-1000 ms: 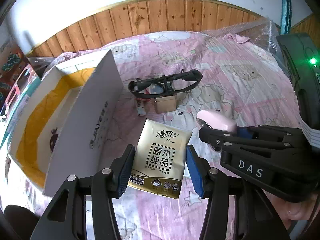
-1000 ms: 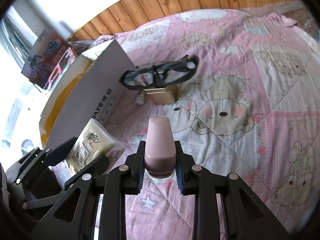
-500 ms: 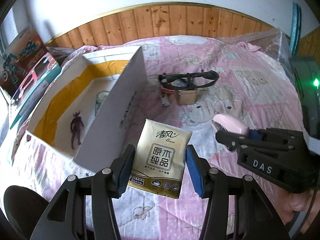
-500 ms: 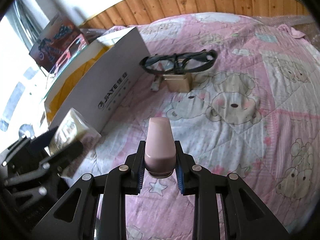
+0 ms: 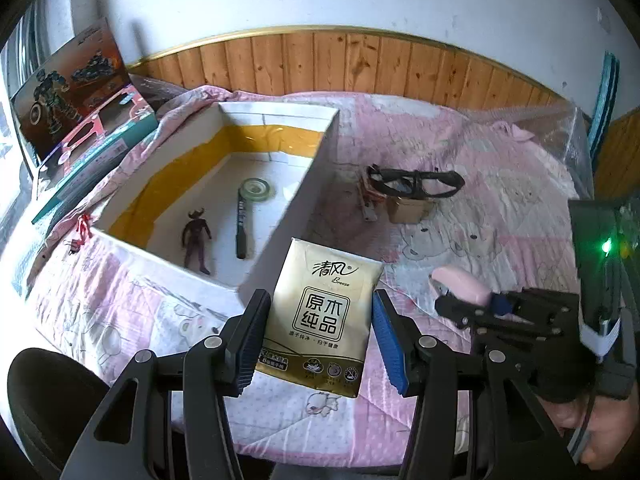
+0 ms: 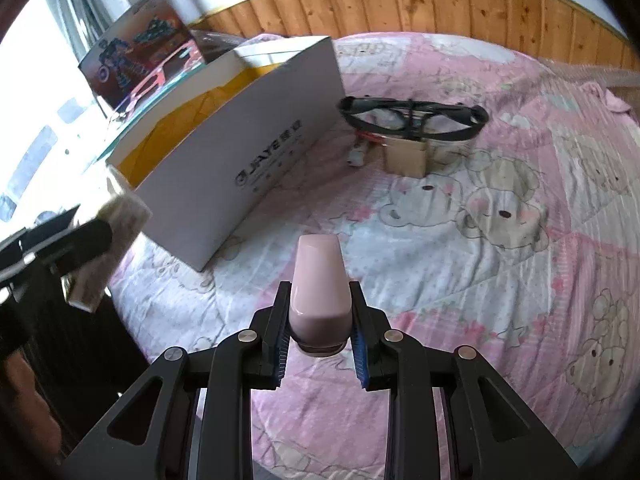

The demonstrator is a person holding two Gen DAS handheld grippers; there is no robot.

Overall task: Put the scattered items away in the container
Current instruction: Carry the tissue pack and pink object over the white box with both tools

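Both grippers ride higher above the pink bedspread [image 6: 500, 288] than a second ago, each carrying a load. Nearest, the left gripper [image 5: 318, 330] pinches a gold tissue pack [image 5: 322, 314] between its blue pads; at right, the right gripper [image 6: 320, 330] clamps a pink stapler-like item [image 6: 319, 284], its nose pointing away. With the rise, the left camera now looks over the near wall into the white box [image 5: 298, 200], left of centre, and its floor has come into sight: a toy figure [image 5: 196, 236], a black marker [image 5: 241, 226] and a roll of tape [image 5: 257, 189] already lie there. Farther right, black safety glasses [image 6: 412, 118], a small tan box [image 6: 406, 156] and a small white piece [image 6: 357, 154] beside it wait on the quilt. The lift suggests both loads are headed for the box, with three items left afterwards.
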